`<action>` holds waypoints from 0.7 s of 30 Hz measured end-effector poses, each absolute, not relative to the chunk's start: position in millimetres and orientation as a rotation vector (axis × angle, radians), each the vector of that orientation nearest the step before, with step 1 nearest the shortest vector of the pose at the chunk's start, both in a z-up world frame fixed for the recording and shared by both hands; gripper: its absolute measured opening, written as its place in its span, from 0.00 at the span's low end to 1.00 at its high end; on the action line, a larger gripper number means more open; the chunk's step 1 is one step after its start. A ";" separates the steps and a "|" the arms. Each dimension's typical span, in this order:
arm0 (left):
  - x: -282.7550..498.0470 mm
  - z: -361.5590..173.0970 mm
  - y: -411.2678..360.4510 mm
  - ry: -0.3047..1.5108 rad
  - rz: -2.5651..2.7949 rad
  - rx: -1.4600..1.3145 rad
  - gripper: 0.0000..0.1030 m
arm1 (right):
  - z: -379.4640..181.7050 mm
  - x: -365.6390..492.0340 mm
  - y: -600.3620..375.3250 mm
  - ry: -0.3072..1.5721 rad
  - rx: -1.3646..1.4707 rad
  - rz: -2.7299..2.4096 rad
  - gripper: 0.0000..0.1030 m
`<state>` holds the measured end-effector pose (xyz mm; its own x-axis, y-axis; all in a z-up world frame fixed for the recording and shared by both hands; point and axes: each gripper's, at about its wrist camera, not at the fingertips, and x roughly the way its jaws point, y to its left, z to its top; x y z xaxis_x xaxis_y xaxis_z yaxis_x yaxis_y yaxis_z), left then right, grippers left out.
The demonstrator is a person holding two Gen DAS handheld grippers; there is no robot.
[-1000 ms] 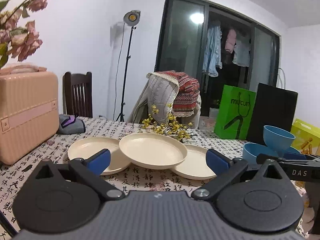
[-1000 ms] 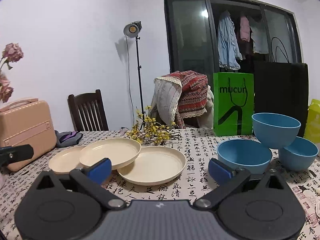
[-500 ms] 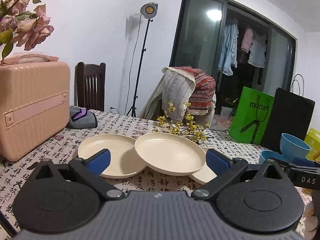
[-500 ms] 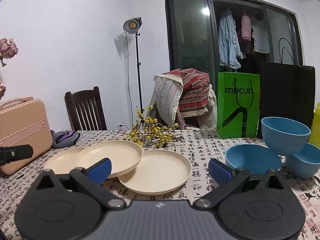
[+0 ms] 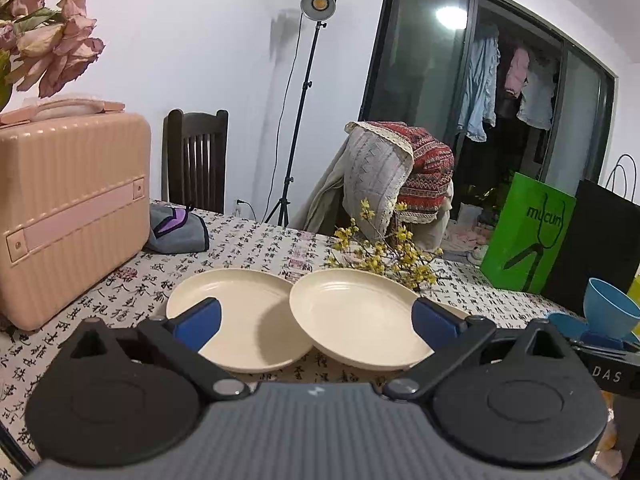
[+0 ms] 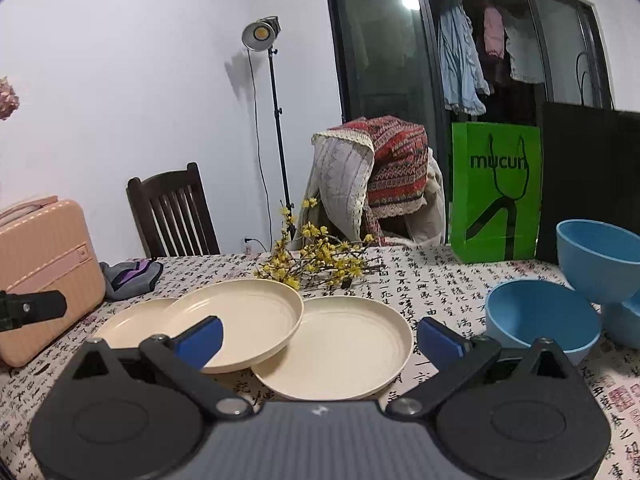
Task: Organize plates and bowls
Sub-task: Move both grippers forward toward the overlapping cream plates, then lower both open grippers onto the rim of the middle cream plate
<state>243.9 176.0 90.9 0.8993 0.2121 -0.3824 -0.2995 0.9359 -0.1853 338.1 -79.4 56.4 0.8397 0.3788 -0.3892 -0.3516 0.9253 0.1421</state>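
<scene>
Cream plates [image 6: 332, 344], 3 overlapping, sat on the tabletop [image 6: 436, 280]; blue bowls [image 6: 540, 320] lay to their right. Left gripper [image 5: 316, 320] had swung closer to the plates than 1 s earlier, likely starting a pickup. Right gripper [image 6: 320, 338] hovered nearby. Both jaws wide apart, holding nothing.

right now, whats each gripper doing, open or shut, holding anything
Left gripper: open, holding nothing, above the cream plates.
Right gripper: open, holding nothing, blue bowls to its right.
</scene>
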 end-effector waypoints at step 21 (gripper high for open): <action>307.5 111.3 211.1 0.327 0.359 -0.299 1.00 | 69.8 393.5 -39.9 0.425 0.073 0.342 1.00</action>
<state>307.5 211.1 111.3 0.8854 0.2924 -0.3614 -0.3875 0.8936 -0.2264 393.5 -39.9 69.8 0.8551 0.3400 -0.3914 -0.3096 0.9404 0.1406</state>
